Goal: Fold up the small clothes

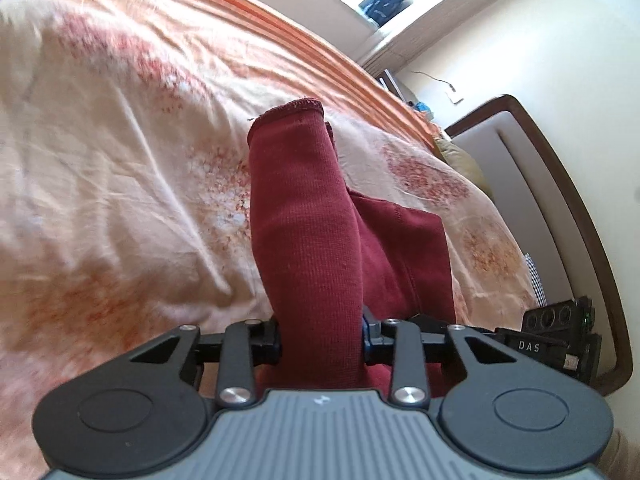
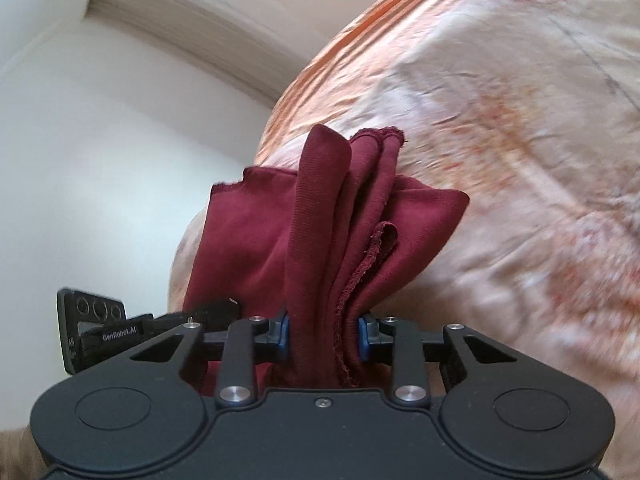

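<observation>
**Both grippers pinch the red cloth over the bed**

My left gripper (image 1: 322, 344) points out over the bed (image 1: 120, 160), its fingers (image 1: 269, 340) shut tight on a fold of the red cloth (image 1: 304, 220). My right gripper (image 2: 323, 334) does the same, squeezing several bunched layers of the red cloth (image 2: 320, 240). I cannot see the cloth's lower end behind the gripper bodies. The bed looks blurry in the right view.
</observation>
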The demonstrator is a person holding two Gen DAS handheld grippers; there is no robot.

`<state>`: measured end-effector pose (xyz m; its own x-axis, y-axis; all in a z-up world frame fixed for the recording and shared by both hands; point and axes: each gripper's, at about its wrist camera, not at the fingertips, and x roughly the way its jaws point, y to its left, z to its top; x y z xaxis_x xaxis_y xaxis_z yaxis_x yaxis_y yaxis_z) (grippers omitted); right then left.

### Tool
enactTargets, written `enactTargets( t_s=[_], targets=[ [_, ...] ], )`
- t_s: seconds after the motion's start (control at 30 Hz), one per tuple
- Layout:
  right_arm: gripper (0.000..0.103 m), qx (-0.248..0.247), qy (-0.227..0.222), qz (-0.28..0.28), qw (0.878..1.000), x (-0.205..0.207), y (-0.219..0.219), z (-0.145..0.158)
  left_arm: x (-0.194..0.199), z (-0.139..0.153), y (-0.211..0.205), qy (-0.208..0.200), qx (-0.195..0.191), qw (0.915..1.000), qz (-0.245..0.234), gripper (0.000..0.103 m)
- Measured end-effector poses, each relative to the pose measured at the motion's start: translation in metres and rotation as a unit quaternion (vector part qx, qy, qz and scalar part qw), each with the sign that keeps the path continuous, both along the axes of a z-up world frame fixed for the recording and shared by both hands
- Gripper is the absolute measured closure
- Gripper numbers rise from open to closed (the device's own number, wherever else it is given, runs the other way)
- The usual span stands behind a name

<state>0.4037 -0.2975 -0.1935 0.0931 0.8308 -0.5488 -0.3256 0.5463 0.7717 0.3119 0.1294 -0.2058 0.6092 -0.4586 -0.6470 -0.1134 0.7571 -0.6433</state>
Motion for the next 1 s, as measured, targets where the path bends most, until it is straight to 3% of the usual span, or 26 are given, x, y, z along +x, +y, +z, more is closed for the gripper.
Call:
enactTargets(
  t_s=[0.17, 0.33, 0.47, 0.53, 0.6, 0.73, 0.83, 1.0],
  targets=[
    [0.07, 0.006, 0.0, 0.025, 1.0, -0.055, 0.01, 0.018, -0.07, 0.021, 0.006, -0.001, 0.01, 0.9999, 0.007, 0.067],
    [0.07, -0.002, 0.011, 0.032, 0.999, -0.123, 0.017, 0.012, -0.146, 0.02, 0.008, 0.008, 0.014, 0.9996, 0.022, 0.067],
    [0.07, -0.028, 0.025, 0.043, 0.998, -0.161, 0.024, -0.017, -0.191, -0.008, 0.009, 0.031, 0.018, 0.9991, 0.024, 0.067],
    [0.069, -0.042, 0.034, 0.048, 0.997, -0.173, 0.026, -0.041, -0.2, -0.038, 0.011, 0.063, 0.021, 0.9971, 0.037, 0.066],
    [0.067, -0.039, 0.027, 0.051, 0.998, -0.179, 0.024, -0.057, -0.209, -0.06, 0.013, 0.071, 0.021, 0.996, 0.048, 0.059],
    [0.052, -0.025, 0.046, 0.05, 0.997, -0.174, 0.011, -0.066, -0.223, -0.062, 0.018, 0.056, 0.021, 0.9964, 0.06, 0.043],
    [0.034, -0.044, 0.034, 0.048, 0.997, -0.173, 0.0, -0.05, -0.233, -0.055, 0.024, 0.064, 0.029, 0.996, 0.056, 0.032],
    [0.017, -0.09, -0.009, 0.032, 0.995, -0.186, -0.01, -0.011, -0.253, -0.029, 0.029, 0.072, 0.054, 0.9946, 0.052, 0.019]
  ],
)
